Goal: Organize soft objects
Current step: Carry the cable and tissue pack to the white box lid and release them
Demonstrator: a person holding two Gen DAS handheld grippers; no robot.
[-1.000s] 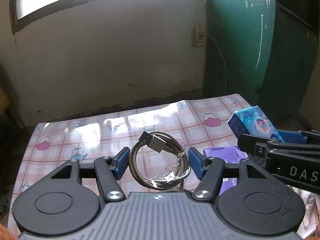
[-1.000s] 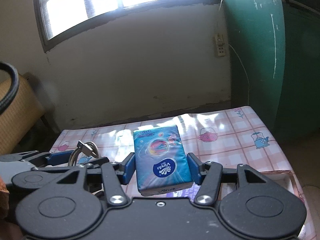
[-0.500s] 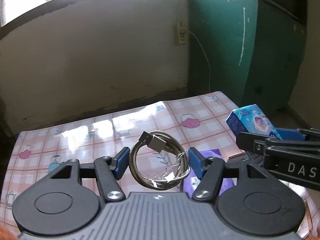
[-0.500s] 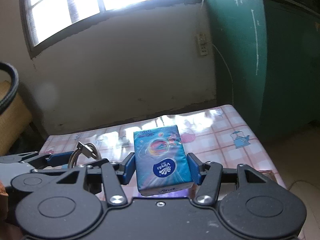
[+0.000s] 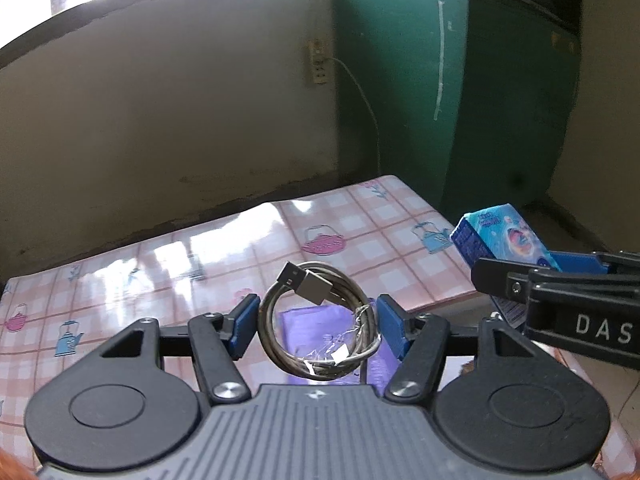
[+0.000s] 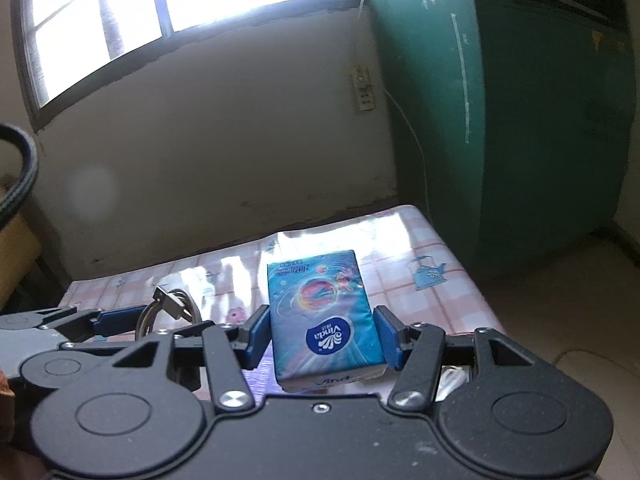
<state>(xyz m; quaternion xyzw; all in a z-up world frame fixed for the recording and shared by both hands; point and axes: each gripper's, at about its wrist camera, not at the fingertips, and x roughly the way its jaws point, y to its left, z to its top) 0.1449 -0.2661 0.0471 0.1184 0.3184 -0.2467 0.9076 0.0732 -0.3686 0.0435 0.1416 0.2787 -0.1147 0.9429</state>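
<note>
My left gripper (image 5: 316, 326) is shut on a coiled grey USB cable (image 5: 320, 320) and holds it above the table. The cable also shows at the left of the right wrist view (image 6: 170, 306). My right gripper (image 6: 324, 338) is shut on a blue Vinda tissue pack (image 6: 322, 316) and holds it in the air. The pack also shows at the right of the left wrist view (image 5: 500, 238), with the right gripper just right of the left one. A purple packet (image 5: 304, 318) lies under the cable.
The table has a pink checked cloth with teapots (image 5: 200, 264). Its right edge is near a green door (image 5: 480, 80). A wall socket with a hanging wire (image 5: 318, 62) is on the back wall. A white item (image 6: 454, 378) lies low at the right.
Both grippers have swung to the right with their loads still held. The table's right edge and the green door now fill more of both views.
</note>
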